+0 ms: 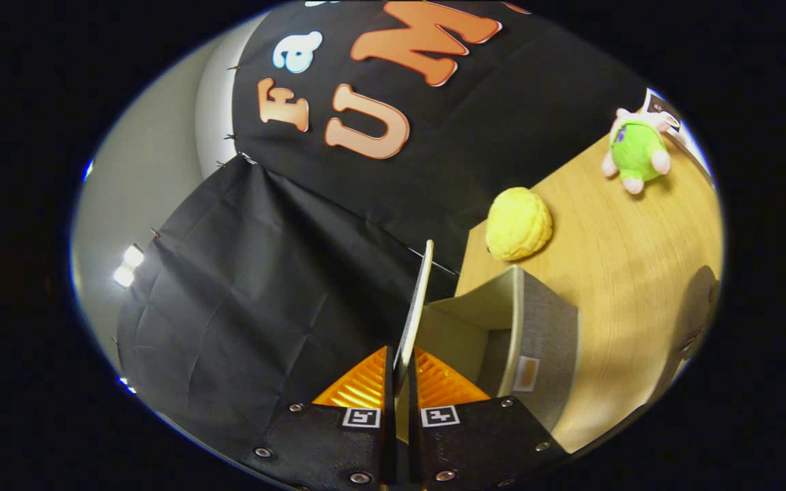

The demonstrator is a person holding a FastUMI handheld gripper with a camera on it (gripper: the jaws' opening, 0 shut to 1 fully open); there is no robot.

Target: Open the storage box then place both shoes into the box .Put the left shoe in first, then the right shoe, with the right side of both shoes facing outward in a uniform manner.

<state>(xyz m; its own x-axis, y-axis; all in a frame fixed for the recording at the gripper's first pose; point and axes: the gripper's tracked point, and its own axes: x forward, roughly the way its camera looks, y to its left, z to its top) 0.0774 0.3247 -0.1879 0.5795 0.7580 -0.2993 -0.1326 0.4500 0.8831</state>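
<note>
My gripper [400, 372] is shut on the thin lid [417, 300] of the storage box, seen edge-on and running up from between the fingers. The view is rolled sideways. The grey fabric box [548, 334] stands just right of the fingers on the wooden table [632, 273], its mouth open and its pale inner walls showing. A small label patch sits on the box's near wall. No shoes are in sight.
A yellow knobbly plush ball [519, 224] lies on the table just beyond the box. A green and pink plush toy [636, 153] sits farther off near the table's far edge. Black cloth walls close off the space left of the fingers.
</note>
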